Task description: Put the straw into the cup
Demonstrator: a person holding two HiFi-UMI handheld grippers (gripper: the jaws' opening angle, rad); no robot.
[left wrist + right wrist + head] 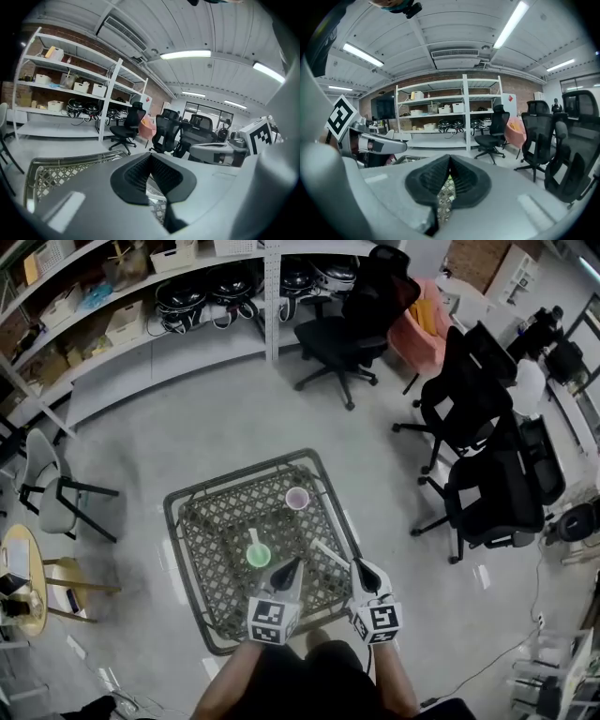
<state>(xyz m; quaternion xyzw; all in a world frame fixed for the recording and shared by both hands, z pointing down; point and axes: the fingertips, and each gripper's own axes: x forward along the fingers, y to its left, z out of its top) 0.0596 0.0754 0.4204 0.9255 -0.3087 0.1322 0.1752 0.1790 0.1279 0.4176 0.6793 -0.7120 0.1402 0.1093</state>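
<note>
Both pressed closed, empty — left gripper point(294, 564), right gripper point(358, 564), angled down over table point(172, 514)

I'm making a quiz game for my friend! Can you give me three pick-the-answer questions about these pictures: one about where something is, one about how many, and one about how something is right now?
1. Where does the green cup stand?
A. On the metal lattice table
B. On the floor
C. On a shelf

2. How many cups are on the table?
A. One
B. Two
C. Four

3. How are the jaws of the right hand-held gripper?
A. Wide apart
B. Closed together, holding nothing
C. Clamped on a cup

Answers:
1. A, because the head view shows the green cup on the lattice top.
2. B, because only the green cup and a pale purple cup stand there.
3. B, because the right gripper view shows the dark pads meeting with only the table behind them.
</note>
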